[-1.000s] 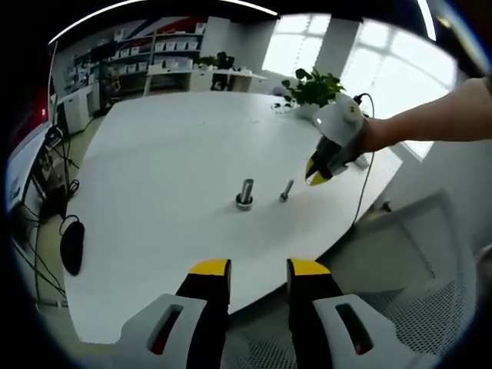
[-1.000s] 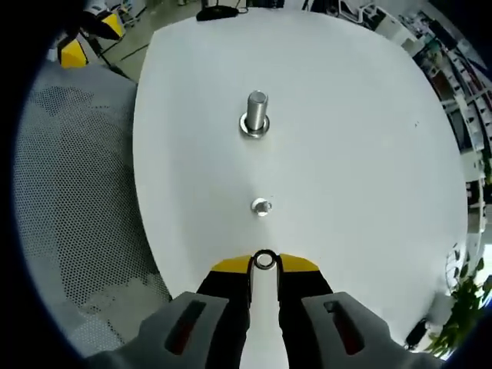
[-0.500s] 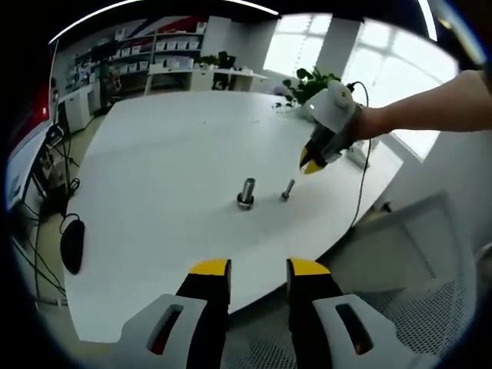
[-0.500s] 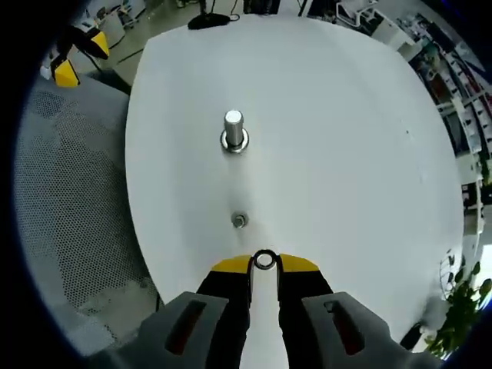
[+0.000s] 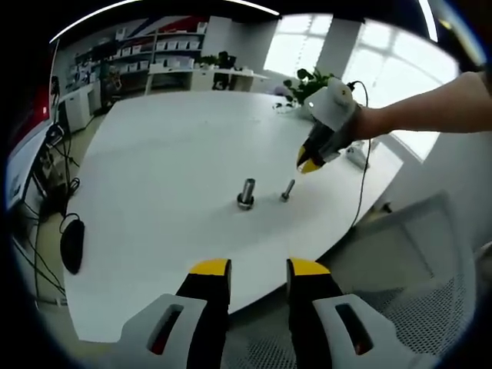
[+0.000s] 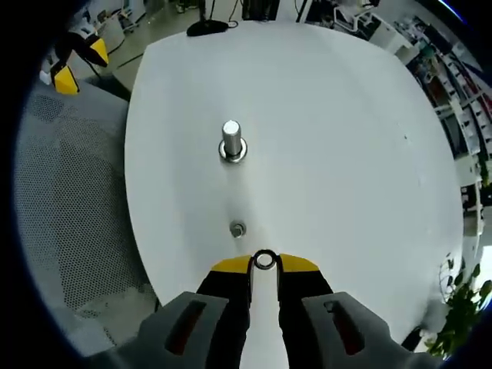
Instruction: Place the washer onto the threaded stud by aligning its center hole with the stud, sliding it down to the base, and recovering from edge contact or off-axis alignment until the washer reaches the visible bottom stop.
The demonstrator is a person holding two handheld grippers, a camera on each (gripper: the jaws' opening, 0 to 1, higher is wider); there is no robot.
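right gripper point(image 6: 264, 264): jaws pressed in on a washer point(image 6: 264, 260), pinched by its rim at the very tips so the center hole stays free for threading; also seen raised above the table point(image 5: 154, 154) in the left gripper view point(image 5: 310, 164).
washer: ring held between the yellow tips, hole open and facing the camera, in the air, not yet on any stud.
small stud point(image 6: 237, 228): just ahead of the right tips and slightly to their left, standing upright on the table; likely the nearer candidate, washer well above it and off its axis.
large threaded stud point(image 6: 231, 141): farther out past the small one, upright with a collar at its base, which reads as the bottom stop; seen side-on in the left gripper view point(image 5: 246, 192) beside the small stud point(image 5: 287, 189).
left gripper point(image 5: 258, 270): jaws spread, nothing between them, held back at the near table edge, well apart from both studs; probably parked to keep clear.
step judged: carry and align, washer needs centering over a stud before lowering.
risk: rim catching the stud top if tilted.
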